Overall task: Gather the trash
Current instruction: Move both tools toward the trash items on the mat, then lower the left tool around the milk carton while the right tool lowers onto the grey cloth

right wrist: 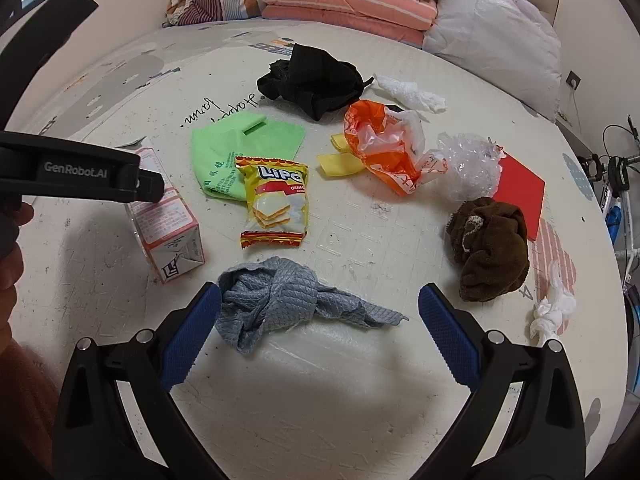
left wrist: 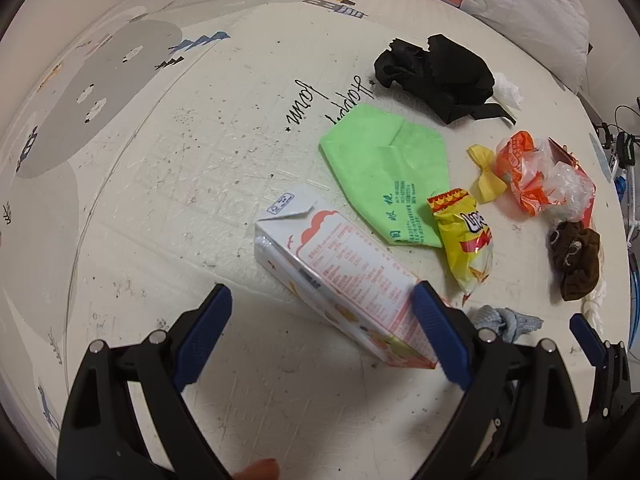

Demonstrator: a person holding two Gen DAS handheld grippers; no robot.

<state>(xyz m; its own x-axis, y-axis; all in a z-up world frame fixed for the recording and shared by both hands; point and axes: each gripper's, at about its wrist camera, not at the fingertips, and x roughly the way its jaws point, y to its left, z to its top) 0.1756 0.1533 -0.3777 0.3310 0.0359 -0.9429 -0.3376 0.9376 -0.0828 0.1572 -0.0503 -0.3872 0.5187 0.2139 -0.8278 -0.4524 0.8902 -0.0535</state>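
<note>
A white and pink drink carton (left wrist: 340, 272) lies on its side on the white mat (left wrist: 200, 160). My left gripper (left wrist: 320, 288) is open around the carton's near end, its right finger against the carton's edge. In the right wrist view the same carton (right wrist: 168, 220) sits at the left under the left gripper's black housing (right wrist: 80, 176). My right gripper (right wrist: 320, 288) is open just above the mat, with a crumpled grey-blue cloth (right wrist: 272, 300) between its fingers. A yellow snack packet (right wrist: 276, 204) lies just beyond the cloth.
Spread over the mat are a green bag (right wrist: 224, 148), an orange wrapper (right wrist: 380, 148), clear plastic (right wrist: 468, 164), a black cloth (right wrist: 312, 80), a brown cloth (right wrist: 488, 248), white tissues (right wrist: 408, 92) and a red card (right wrist: 520, 192). Folded bedding (right wrist: 344, 0) is stacked behind.
</note>
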